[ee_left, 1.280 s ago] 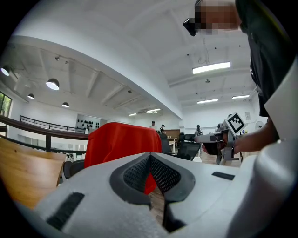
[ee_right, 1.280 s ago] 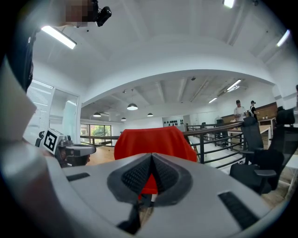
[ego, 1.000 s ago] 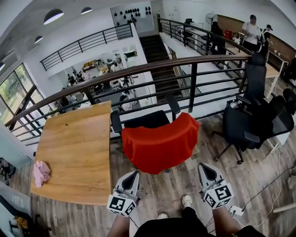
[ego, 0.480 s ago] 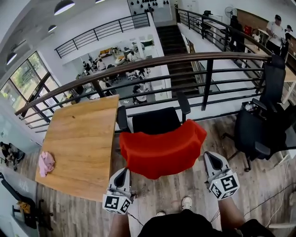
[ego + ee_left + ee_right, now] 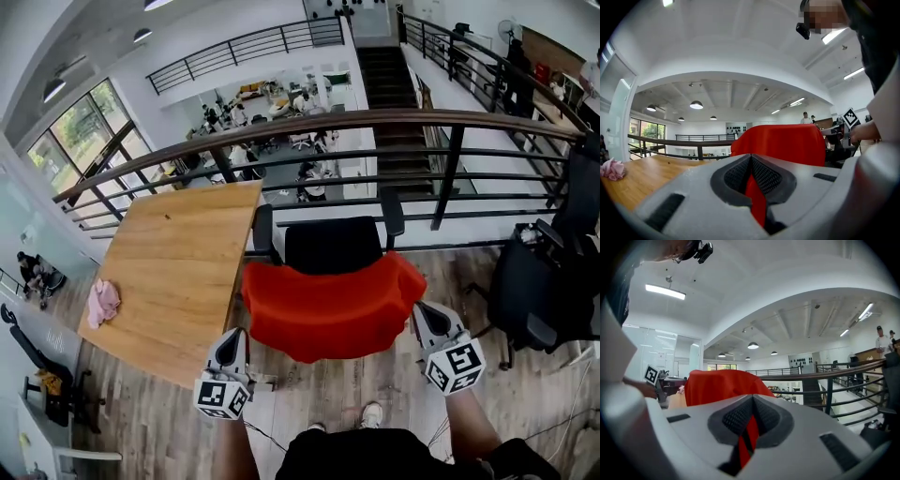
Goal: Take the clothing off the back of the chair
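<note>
Pointing level, the left gripper (image 5: pixel 229 340) and right gripper (image 5: pixel 427 315), jaws together, flank the red clothing (image 5: pixel 328 305) draped on the chair (image 5: pixel 334 246) back.

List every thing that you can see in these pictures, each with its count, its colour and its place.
red cloth garment: one, red, draped over the back of the chair.
black office chair: one, black, in front of the railing, right of the table.
light wooden table: one, pale brown, left of the chair.
crumpled pink cloth: one, pink, near the table's left edge.
dark metal railing: one, black with a brown handrail, behind the chair and table.
other black office chairs: about two, black, far right.
left gripper: one, pale grey, jaws shut, near the garment's lower left corner.
right gripper: one, pale grey, jaws shut, near the garment's right edge.
</note>
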